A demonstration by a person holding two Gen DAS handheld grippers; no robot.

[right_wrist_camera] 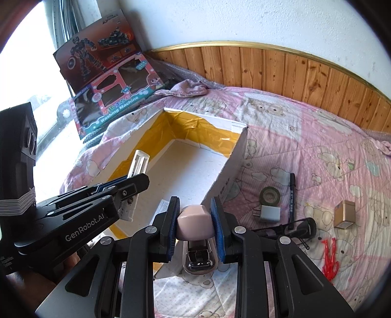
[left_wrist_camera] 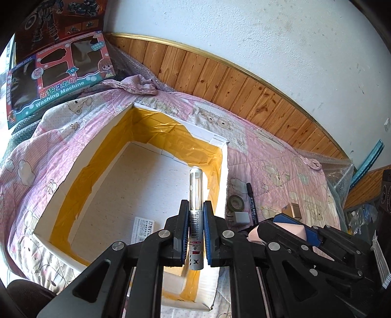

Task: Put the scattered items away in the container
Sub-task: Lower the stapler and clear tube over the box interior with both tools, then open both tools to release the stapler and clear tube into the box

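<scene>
A pink quilt (right_wrist_camera: 305,137) printed with bears and clouds covers the whole work surface. Behind it runs a band of knotty wood panelling (right_wrist_camera: 281,71) capped by a gold strip, with a rough white wall (right_wrist_camera: 244,22) above. Sunk into the quilt is the container, an open white cardboard box (left_wrist_camera: 58,193) lined around its inner walls with yellow tape; a small printed packet (left_wrist_camera: 143,228) lies flat on its floor.

The left gripper (left_wrist_camera: 196,212) hangs above the box's near end, clenched on a silver pen-like tube with a clear cap and a barcode label (left_wrist_camera: 195,195), which stands upright between the blue pads. The right gripper (right_wrist_camera: 195,217) sits just beside the box's near right corner, clamped on a pale pink stapler (right_wrist_camera: 194,222) whose metal mouth faces the camera.

To the right of the box, on the quilt, lie a roll of dark green tape (right_wrist_camera: 269,195), a white plug adapter (right_wrist_camera: 268,212) touching it, a black marker (right_wrist_camera: 292,198), a pair of black-framed glasses (right_wrist_camera: 288,230), a small tan carton (right_wrist_camera: 344,214) and a red plastic piece (right_wrist_camera: 330,256).

Beyond the box's far left corner, two toy boxes lean by a bright window: a pink "Washing Machine" box (right_wrist_camera: 117,107) and a dark robot box (right_wrist_camera: 95,49). Bubble wrap (left_wrist_camera: 139,66) is crumpled along the panelling.
</scene>
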